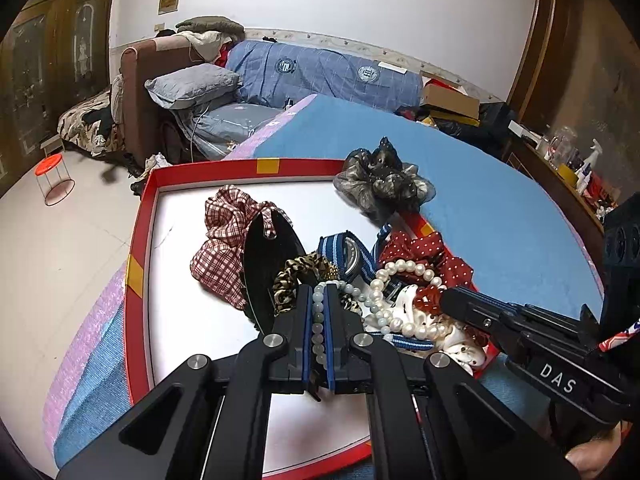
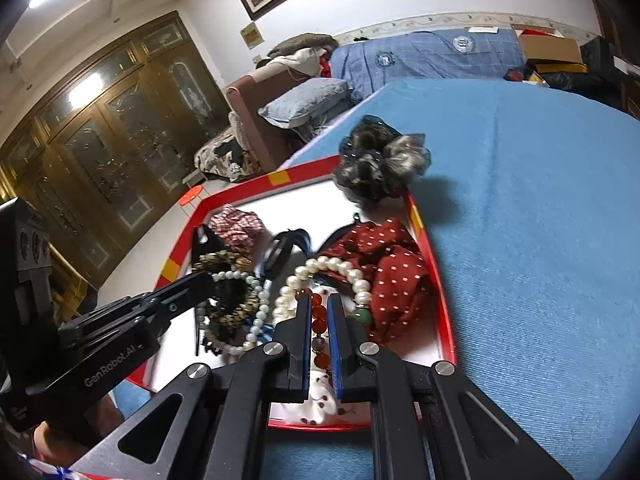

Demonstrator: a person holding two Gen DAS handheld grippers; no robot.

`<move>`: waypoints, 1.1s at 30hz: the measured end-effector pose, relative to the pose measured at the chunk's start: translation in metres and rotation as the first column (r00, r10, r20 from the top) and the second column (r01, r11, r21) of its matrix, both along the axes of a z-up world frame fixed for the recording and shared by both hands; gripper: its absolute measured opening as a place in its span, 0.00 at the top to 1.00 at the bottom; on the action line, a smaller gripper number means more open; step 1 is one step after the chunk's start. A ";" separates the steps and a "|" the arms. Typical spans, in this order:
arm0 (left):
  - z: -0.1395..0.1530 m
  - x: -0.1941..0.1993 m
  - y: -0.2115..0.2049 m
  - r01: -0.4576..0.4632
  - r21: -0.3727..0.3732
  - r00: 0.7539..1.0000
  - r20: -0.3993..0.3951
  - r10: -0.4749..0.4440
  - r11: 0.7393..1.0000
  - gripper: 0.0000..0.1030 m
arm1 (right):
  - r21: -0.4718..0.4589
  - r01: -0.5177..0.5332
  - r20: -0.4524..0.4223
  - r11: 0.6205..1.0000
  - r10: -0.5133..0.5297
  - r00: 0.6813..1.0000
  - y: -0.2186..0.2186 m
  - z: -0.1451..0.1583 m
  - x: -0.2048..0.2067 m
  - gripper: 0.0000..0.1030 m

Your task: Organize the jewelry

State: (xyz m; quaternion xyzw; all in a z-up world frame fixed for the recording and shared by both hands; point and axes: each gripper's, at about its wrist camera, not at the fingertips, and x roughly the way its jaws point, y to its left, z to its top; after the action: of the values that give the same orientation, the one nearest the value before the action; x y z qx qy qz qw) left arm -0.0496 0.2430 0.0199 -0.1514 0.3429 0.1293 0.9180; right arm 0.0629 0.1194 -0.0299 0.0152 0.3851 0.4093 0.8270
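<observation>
The left gripper [image 1: 319, 294] is clenched on a pale green bead bracelet [image 1: 318, 320]; the right gripper [image 2: 319, 304] is clamped on an amber-red bead bracelet [image 2: 319, 314]. Both strands lie in a heap of jewelry with a white pearl bracelet [image 2: 320, 270], a leopard scrunchie [image 1: 294, 276] and a red dotted scrunchie [image 2: 384, 272], inside a red-rimmed tray [image 1: 138, 240] with a white floor. A grey scrunchie [image 1: 382, 180] sits on the tray's far rim. The tray rests on a blue bedspread [image 2: 540, 240]; beyond stand a sofa [image 1: 140, 100] and a dark wooden cabinet [image 2: 112, 128].
</observation>
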 end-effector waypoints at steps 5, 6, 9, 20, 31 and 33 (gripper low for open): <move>-0.007 0.005 -0.002 -0.004 0.007 1.000 -0.016 0.004 1.000 0.95 | -0.016 0.020 -0.006 1.000 -0.020 1.000 -0.005 -0.006 0.005 0.91; -0.008 0.006 -0.003 -0.003 0.008 1.000 -0.020 0.003 1.000 0.95 | -0.020 0.021 -0.005 1.000 -0.022 1.000 -0.004 -0.007 0.006 0.91; -0.010 0.008 -0.005 -0.003 0.012 1.000 -0.022 0.004 1.000 0.95 | -0.042 0.029 0.007 0.999 -0.029 1.000 -0.004 -0.010 0.007 0.91; -0.006 -0.001 -0.008 -0.010 0.022 1.000 -0.008 0.010 1.000 0.64 | 0.010 0.038 0.050 0.999 -0.039 0.998 -0.020 0.004 -0.003 0.63; 0.033 -0.048 -0.039 -0.120 0.209 0.989 0.113 0.098 0.971 0.18 | 0.107 0.066 0.186 0.992 -0.085 0.979 -0.060 0.047 -0.055 0.30; 0.040 -0.062 -0.047 -0.157 0.240 0.983 0.136 0.127 0.958 0.07 | 0.092 0.101 0.227 0.991 -0.120 0.967 -0.069 0.051 -0.069 0.14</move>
State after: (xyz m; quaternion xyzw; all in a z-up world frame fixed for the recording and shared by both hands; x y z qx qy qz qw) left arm -0.1117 0.1956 0.0597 -0.0662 0.2565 0.2279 0.9370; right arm -0.0058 0.0505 0.0212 0.0218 0.2679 0.3767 0.8865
